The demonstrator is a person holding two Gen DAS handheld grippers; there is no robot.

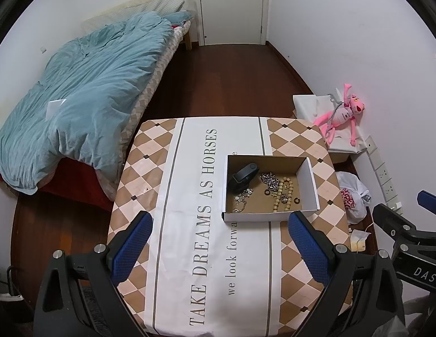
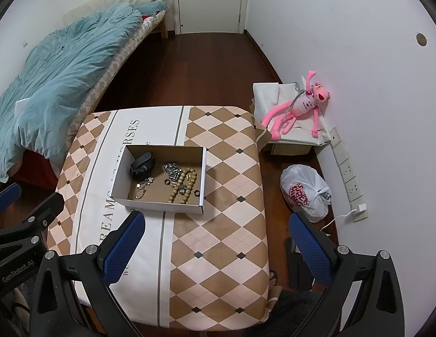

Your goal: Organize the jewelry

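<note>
An open cardboard box [image 1: 309, 181] [image 2: 202, 165] stands on the table [image 1: 189, 224] [image 2: 232, 196]. In it lie a black watch [image 1: 243, 178] [image 2: 143, 165], a silver chain [image 1: 270, 181] [image 2: 173, 170], a beige bead strand [image 1: 282, 193] [image 2: 184, 185], a silver bracelet [image 1: 241, 200] [image 2: 143, 185] and small dark rings [image 1: 296, 200] [image 2: 167, 181]. My left gripper [image 1: 219, 238] is open and empty, above the table just short of the box. My right gripper [image 2: 218, 241] is open and empty, above the table's right part, nearer than the box.
A bed with a blue duvet [image 1: 85, 90] [image 2: 57, 84] stands left of the table. A pink plush toy [image 1: 344, 115] [image 2: 296, 109] lies on a white box at the right wall. A white plastic bag [image 1: 352, 196] [image 2: 305, 191] sits on the floor beside wall sockets [image 2: 347, 168].
</note>
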